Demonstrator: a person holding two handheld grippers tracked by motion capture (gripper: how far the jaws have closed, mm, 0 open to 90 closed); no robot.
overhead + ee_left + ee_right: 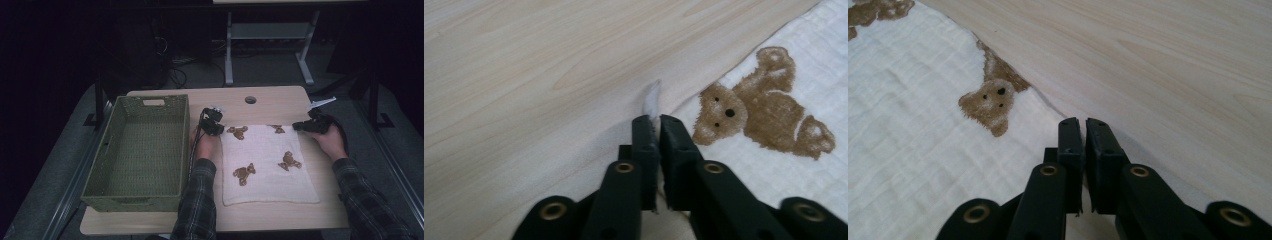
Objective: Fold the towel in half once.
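The left gripper (653, 122) has its two black jaws pinched together on the far left corner of the white cloth (267, 165); in the left gripper view a small white tip of fabric (652, 97) pokes up from between the jaw ends. Just to the right of those jaws a brown printed bear (764, 115) lies flat on the weave, and bare pale wood stretches away on the other side.

The right gripper (1083, 125) has its jaws drawn just as tight at the far right corner of the cloth. They sit right on the cloth's edge, and the cloth seems to run in between them, though the pinch itself is hard to make out from that angle. A half-cut bear print (990, 102) sits at the hem just beside them.

From the high view, both hands come in over the table (280, 100) with plaid sleeves (197, 200), the left gripper (212, 122) and right gripper (312, 125) level with each other at the cloth's far edge. The cloth lies spread flat in the middle of the table, dotted with several bears. A green woven basket (100, 165) stands just to the left of it, close to the left forearm.
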